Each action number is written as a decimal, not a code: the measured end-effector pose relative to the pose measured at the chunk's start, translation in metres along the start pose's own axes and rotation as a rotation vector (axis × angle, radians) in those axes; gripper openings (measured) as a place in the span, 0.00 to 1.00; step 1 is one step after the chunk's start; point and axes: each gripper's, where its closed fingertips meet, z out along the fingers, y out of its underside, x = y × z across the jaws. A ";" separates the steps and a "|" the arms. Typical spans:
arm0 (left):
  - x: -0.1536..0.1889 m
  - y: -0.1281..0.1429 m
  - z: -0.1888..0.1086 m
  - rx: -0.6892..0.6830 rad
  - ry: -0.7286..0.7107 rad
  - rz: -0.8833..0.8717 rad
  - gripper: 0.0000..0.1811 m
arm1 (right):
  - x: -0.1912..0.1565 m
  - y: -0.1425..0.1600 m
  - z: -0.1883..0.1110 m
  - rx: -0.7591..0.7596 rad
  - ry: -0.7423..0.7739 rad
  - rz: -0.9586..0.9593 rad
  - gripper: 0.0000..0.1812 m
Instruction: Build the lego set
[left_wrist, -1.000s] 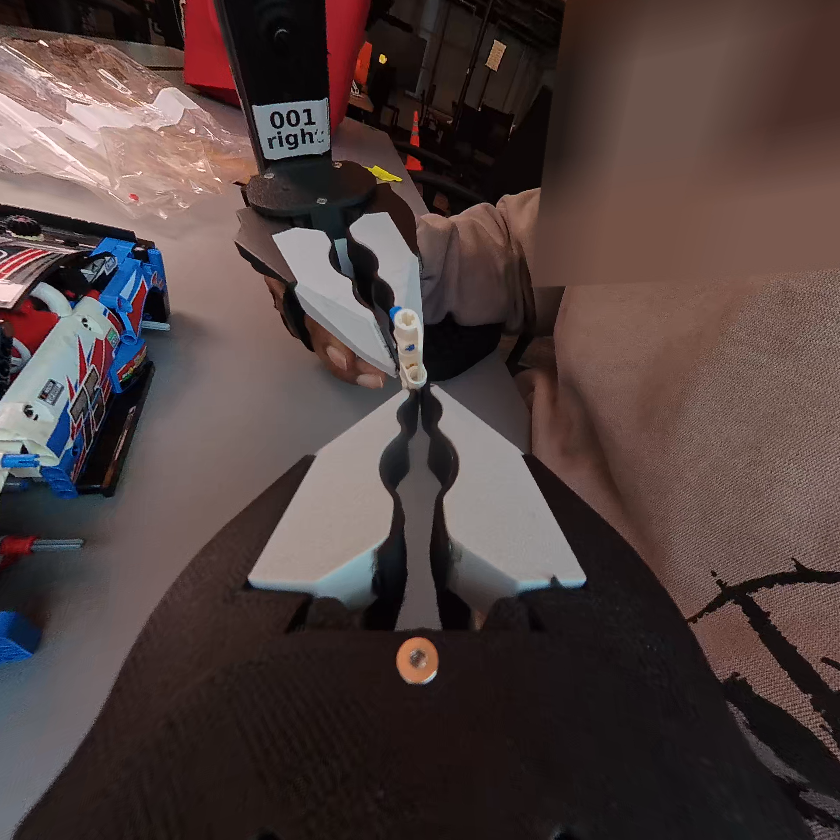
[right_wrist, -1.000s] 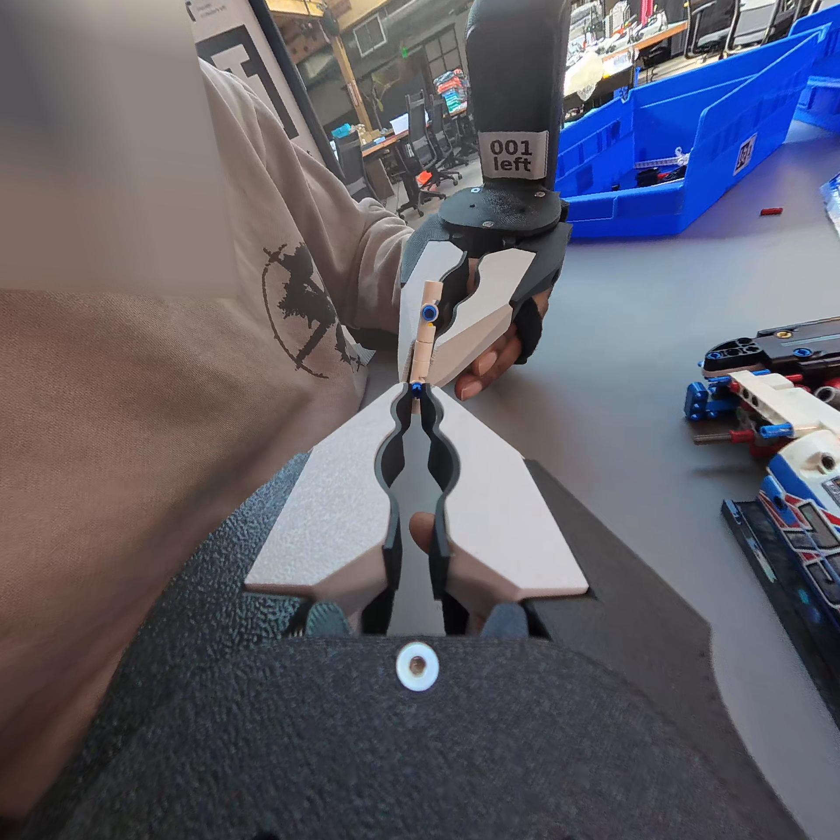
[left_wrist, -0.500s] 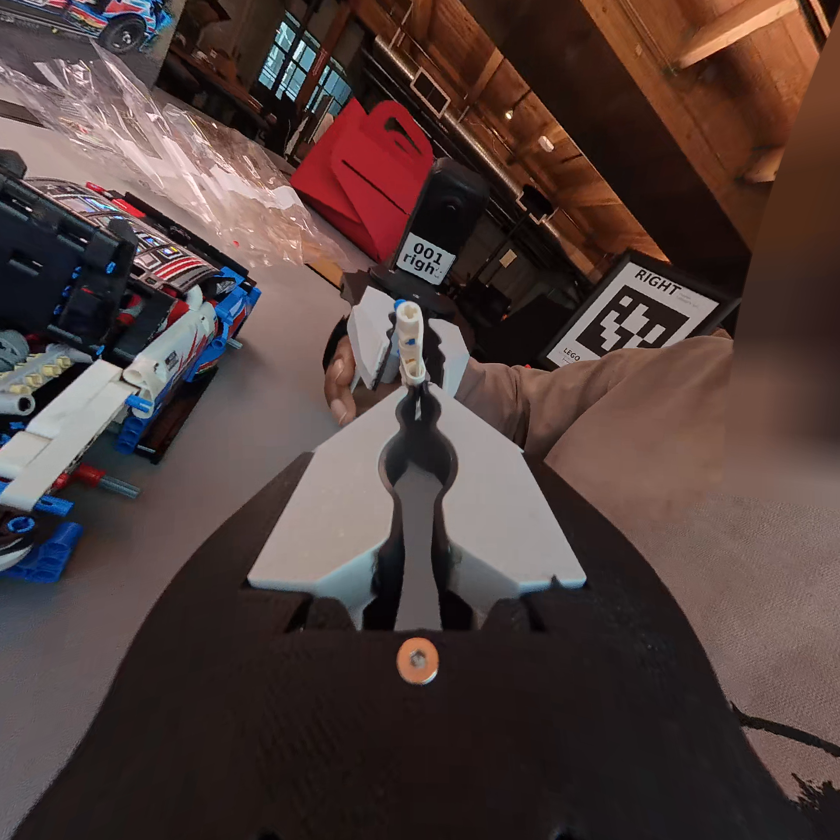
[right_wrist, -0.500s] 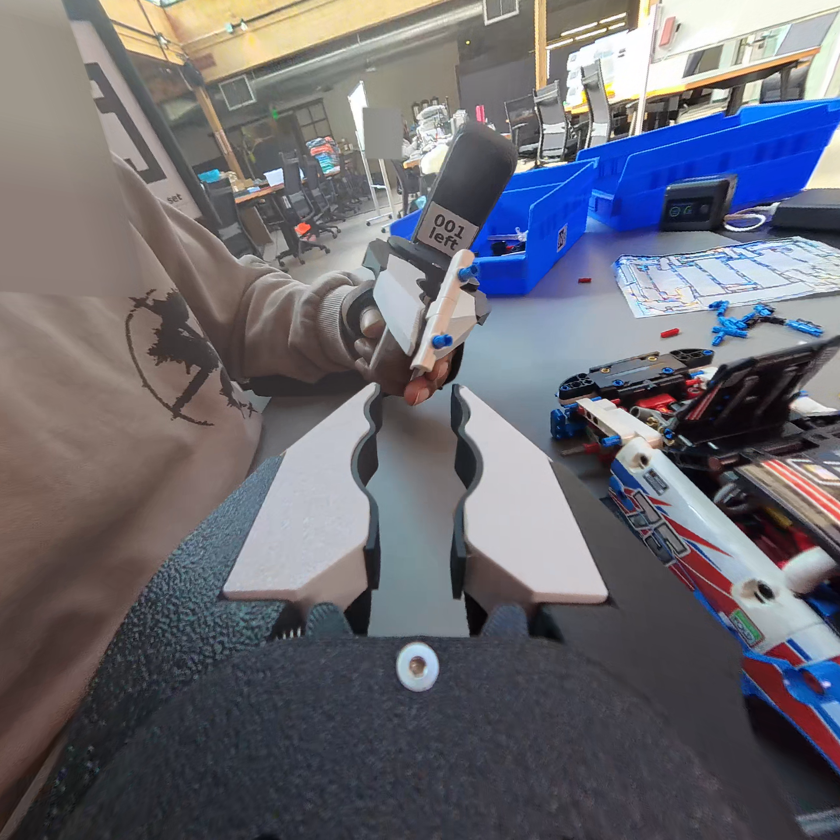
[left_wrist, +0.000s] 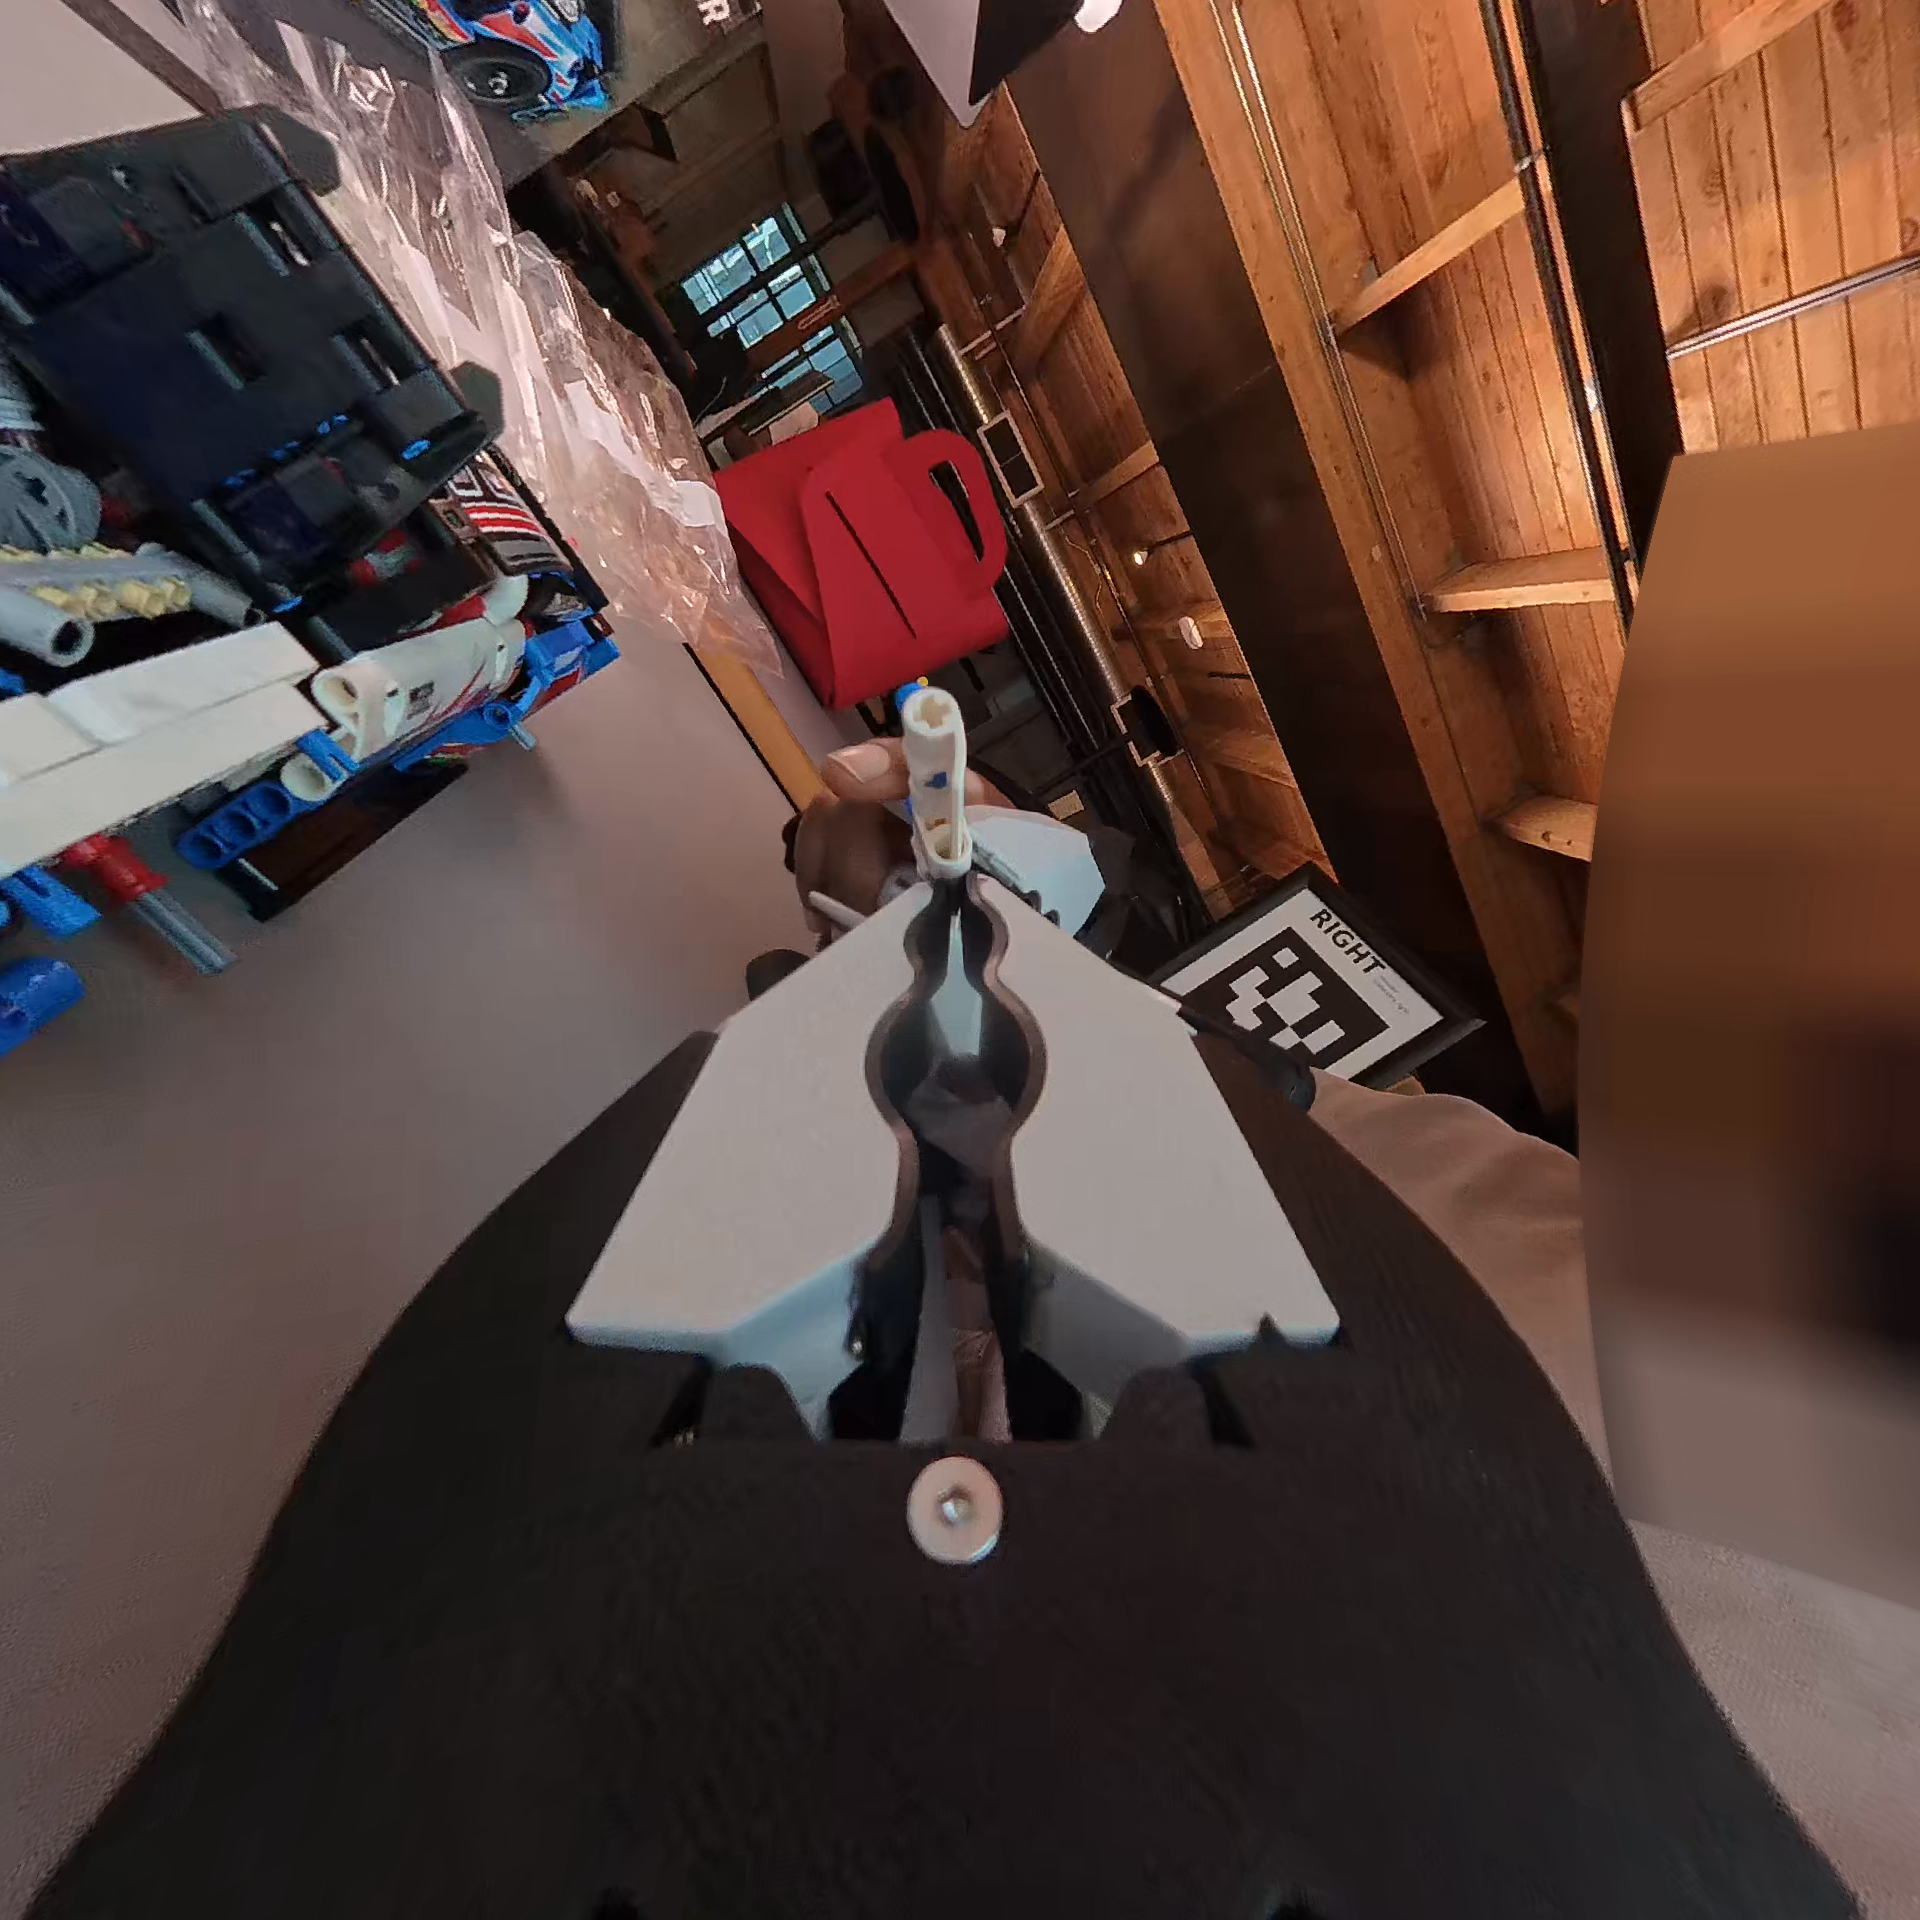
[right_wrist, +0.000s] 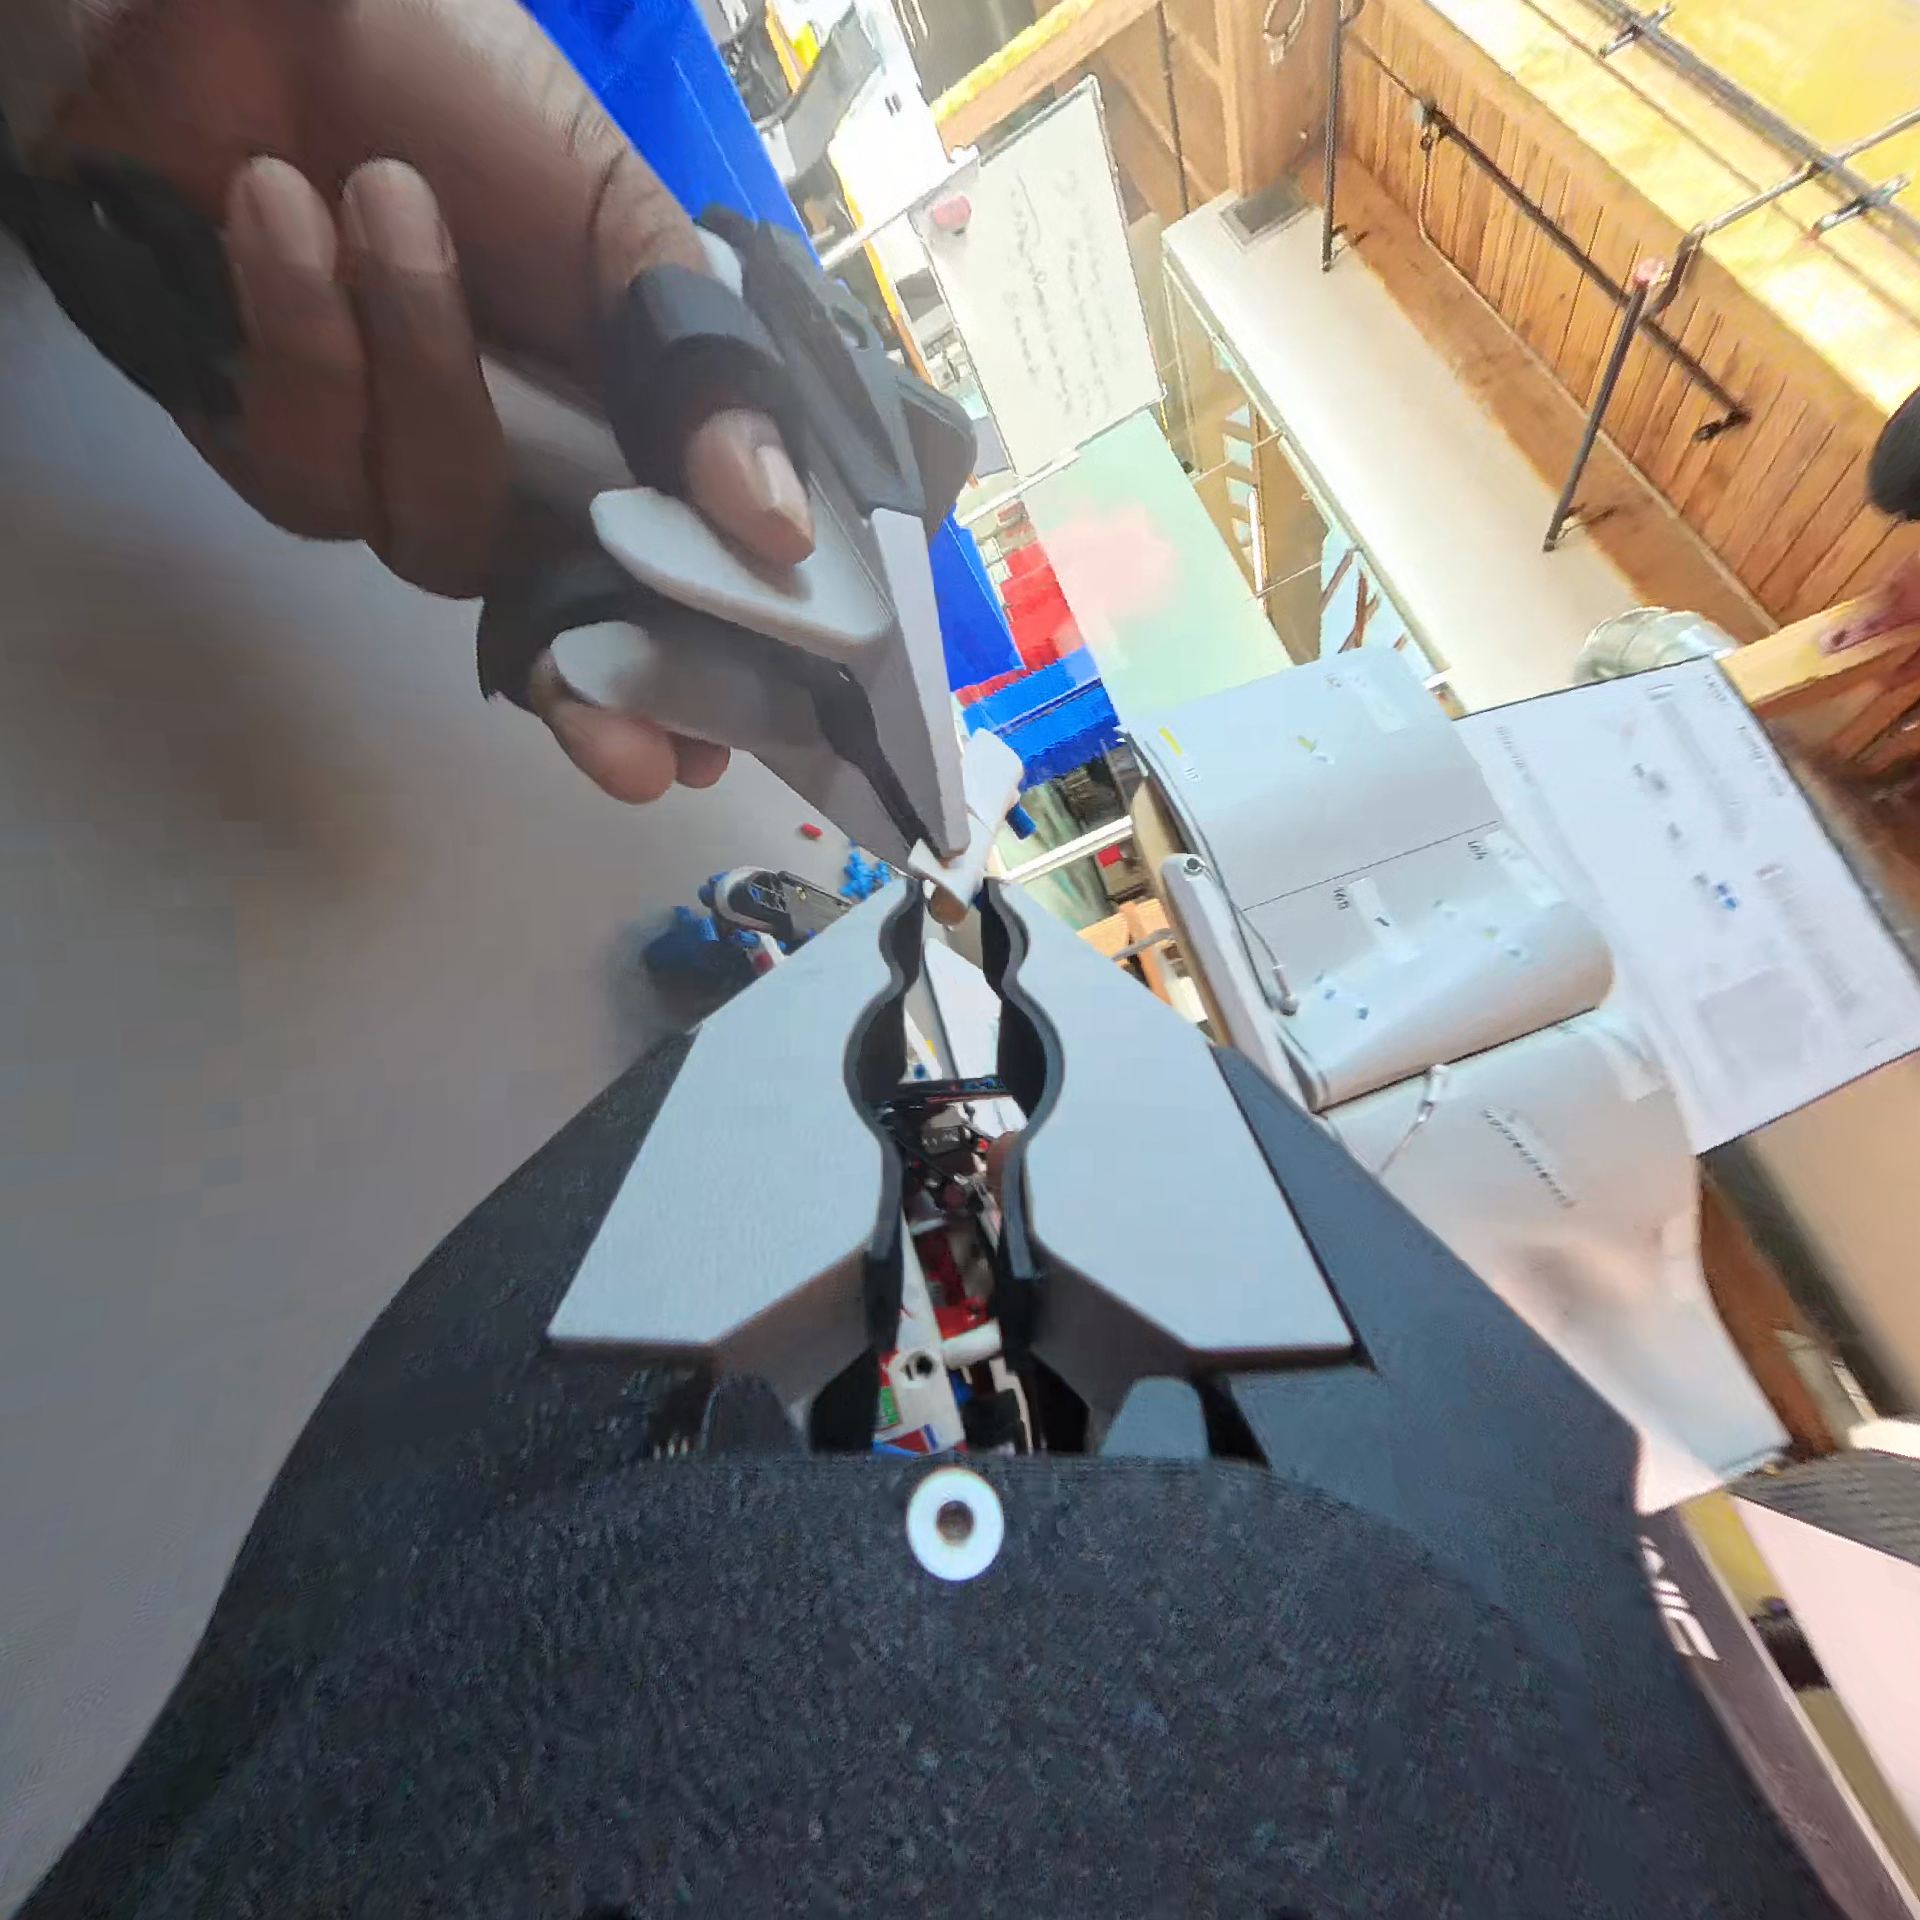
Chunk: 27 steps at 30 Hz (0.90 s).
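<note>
The left gripper (left_wrist: 954, 883) is pinching the lower end of a white lego beam (left_wrist: 935, 774) between nearly closed fingertips, holding it upright in the air. The right gripper (right_wrist: 951, 902) is standing slightly parted, its tips just beside the beam (right_wrist: 977, 805), gripping nothing. The half-built lego car (left_wrist: 260, 582) is sitting on the grey table (left_wrist: 416, 1039), well apart. Likely a mid-air regrasp; next, the right gripper needs to close squarely on the beam's free end.

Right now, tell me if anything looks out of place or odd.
Nothing looks damaged or spilled. The left gripper pinches only the bottom end of the white Lego beam, so it sticks out unsupported; the right gripper is open beside it.
</note>
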 end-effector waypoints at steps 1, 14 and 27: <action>-0.001 0.000 -0.001 0.002 -0.007 -0.014 0.00 | -0.001 0.001 0.001 -0.010 0.008 -0.040 0.04; 0.009 -0.020 -0.015 0.058 -0.068 0.157 0.18 | 0.040 0.020 -0.006 0.290 -0.272 1.374 0.03; -0.002 -0.023 -0.017 0.074 -0.090 0.144 0.15 | 0.040 0.011 -0.010 0.401 -0.419 1.611 0.02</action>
